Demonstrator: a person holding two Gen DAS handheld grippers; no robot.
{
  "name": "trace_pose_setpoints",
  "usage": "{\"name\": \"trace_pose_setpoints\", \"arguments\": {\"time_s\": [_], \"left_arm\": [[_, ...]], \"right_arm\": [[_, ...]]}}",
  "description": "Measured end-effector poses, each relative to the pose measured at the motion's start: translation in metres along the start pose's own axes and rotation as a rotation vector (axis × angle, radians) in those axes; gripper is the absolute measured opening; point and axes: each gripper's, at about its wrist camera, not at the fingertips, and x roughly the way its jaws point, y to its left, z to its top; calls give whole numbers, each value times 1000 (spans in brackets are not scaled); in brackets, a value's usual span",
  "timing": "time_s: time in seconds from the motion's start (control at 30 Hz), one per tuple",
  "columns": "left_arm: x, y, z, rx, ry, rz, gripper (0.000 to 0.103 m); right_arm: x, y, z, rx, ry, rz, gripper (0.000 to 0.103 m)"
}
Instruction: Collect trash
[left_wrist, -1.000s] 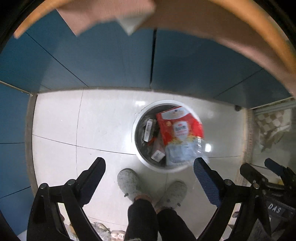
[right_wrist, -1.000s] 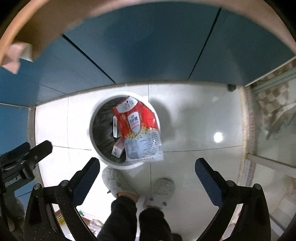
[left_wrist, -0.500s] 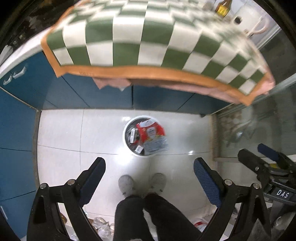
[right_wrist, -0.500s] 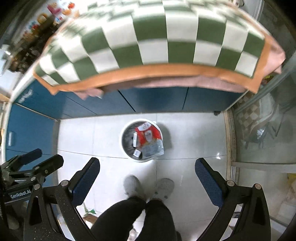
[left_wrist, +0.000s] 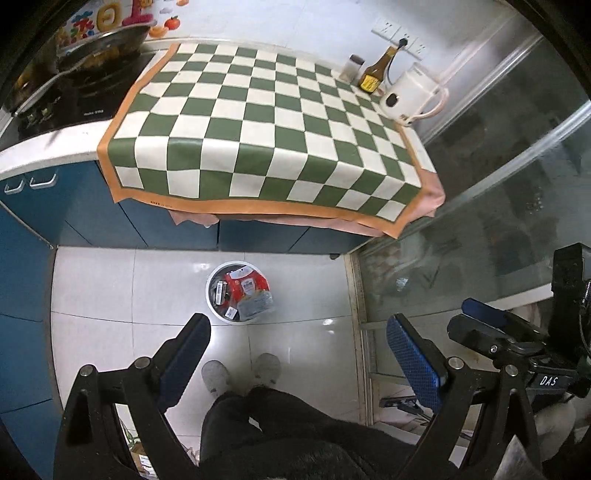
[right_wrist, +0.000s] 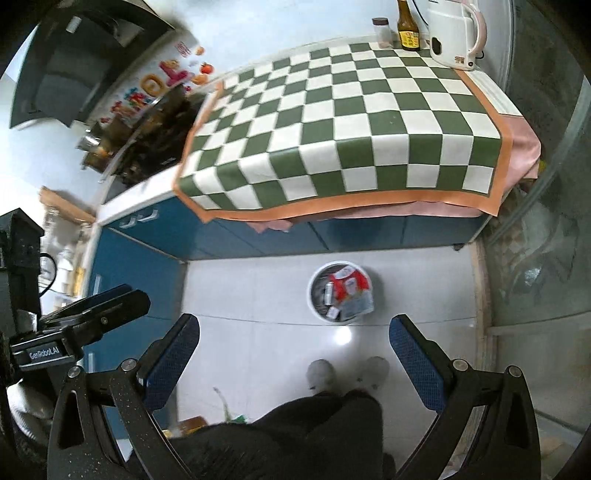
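Observation:
A round white trash bin (left_wrist: 213, 295) (right_wrist: 314, 306) stands on the white floor tiles below the counter. A red and clear plastic wrapper (left_wrist: 249, 291) (right_wrist: 349, 291) lies on top of other scraps inside it. My left gripper (left_wrist: 297, 341) hangs high above the floor, open, nothing between its blue pads. My right gripper (right_wrist: 293, 343) is also open and empty, equally high. The counter's green and white checked cloth (left_wrist: 266, 125) (right_wrist: 351, 122) shows no trash on it.
A white kettle (left_wrist: 410, 96) (right_wrist: 452, 33), a brown bottle (left_wrist: 376, 70) and a small jar (left_wrist: 352, 68) stand at the counter's far corner. A pan (left_wrist: 99, 48) sits on the stove at left. Blue cabinets (left_wrist: 96, 218), a glass door (left_wrist: 498, 206), and the person's feet (left_wrist: 240, 369) are in view.
Both grippers have risen from just above the bin to above counter height, so the checked cloth and counter items came into view. Both stayed open; the wrapper stays in the bin.

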Motion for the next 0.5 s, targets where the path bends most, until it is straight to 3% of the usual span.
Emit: {"name": "trace_pose_setpoints", "arguments": {"time_s": [0.3,0.5], "left_arm": [[-44,-14,-16,-27,-5,-84,97],[-58,-16,-29,-31,4,-93,97]], "right_arm": [[-46,21,-9,-22,20,43,103],[-52,23,-15,-25,53,55,103]]}}
